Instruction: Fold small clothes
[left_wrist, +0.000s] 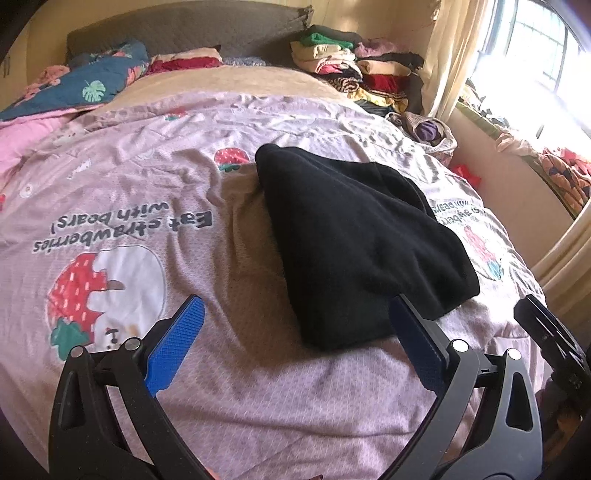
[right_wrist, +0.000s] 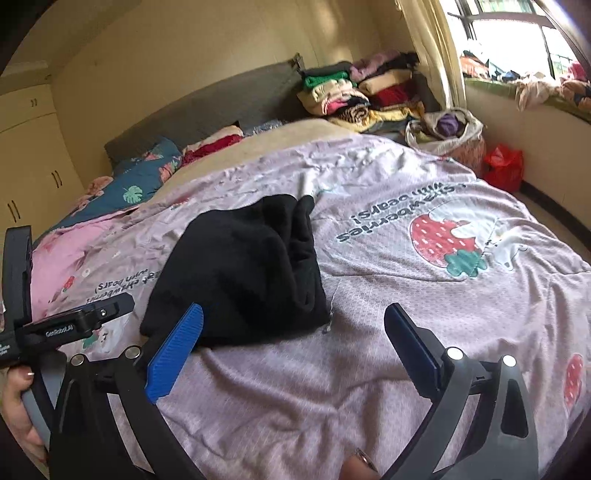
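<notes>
Bedroom, bed (left_wrist: 258, 406) under a pink strawberry-print duvet. Nearest, left hand-held gripper (left_wrist: 295, 314) with blue pads spread wide, nothing between them; right hand-held gripper (right_wrist: 293, 325) likewise spread wide and empty. Just beyond both, folded black garment (left_wrist: 354, 240) lying flat on the duvet, touched by neither. Farther back, grey headboard (left_wrist: 184, 26) and stacked folded clothes (left_wrist: 343, 62). Seen from the right wrist only: red bag (right_wrist: 504, 164) on the floor, wardrobe doors (right_wrist: 29, 155), hand (right_wrist: 16, 406) gripping the left handle.
</notes>
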